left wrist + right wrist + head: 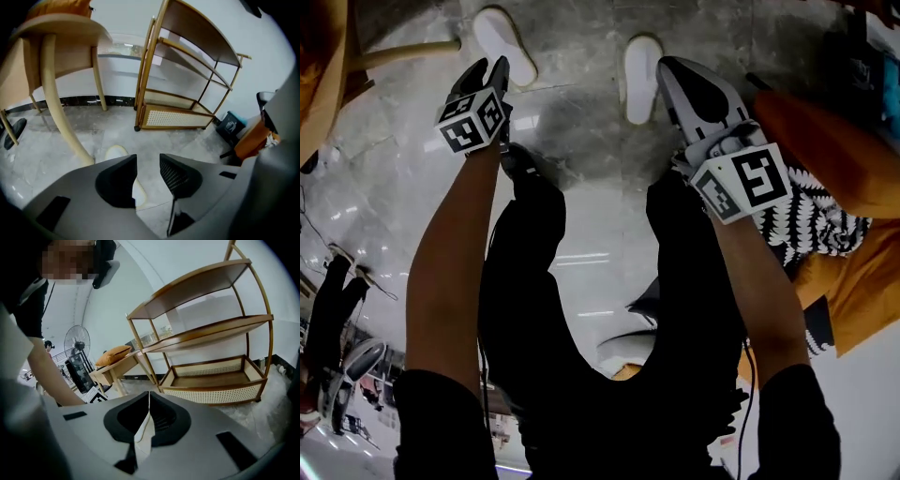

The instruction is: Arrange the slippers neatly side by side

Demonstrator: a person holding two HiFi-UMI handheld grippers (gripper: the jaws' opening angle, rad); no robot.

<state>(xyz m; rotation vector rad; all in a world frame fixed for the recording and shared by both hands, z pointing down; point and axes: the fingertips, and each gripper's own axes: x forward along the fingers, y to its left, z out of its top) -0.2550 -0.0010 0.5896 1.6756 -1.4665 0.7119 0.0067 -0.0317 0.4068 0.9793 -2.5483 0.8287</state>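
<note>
**Right claw nips the right slipper by its edge; left claw gapes empty**

Two white slippers lie apart on the grey surface. The left slipper is angled and ungripped. Only a thin strip of the right slipper's rim sits between the closed jaws. That shallow bite could slip under a drag, or let the slipper swing askew. Both bare forearms reach forward and down, and the left claw hovers near its slipper.
</note>
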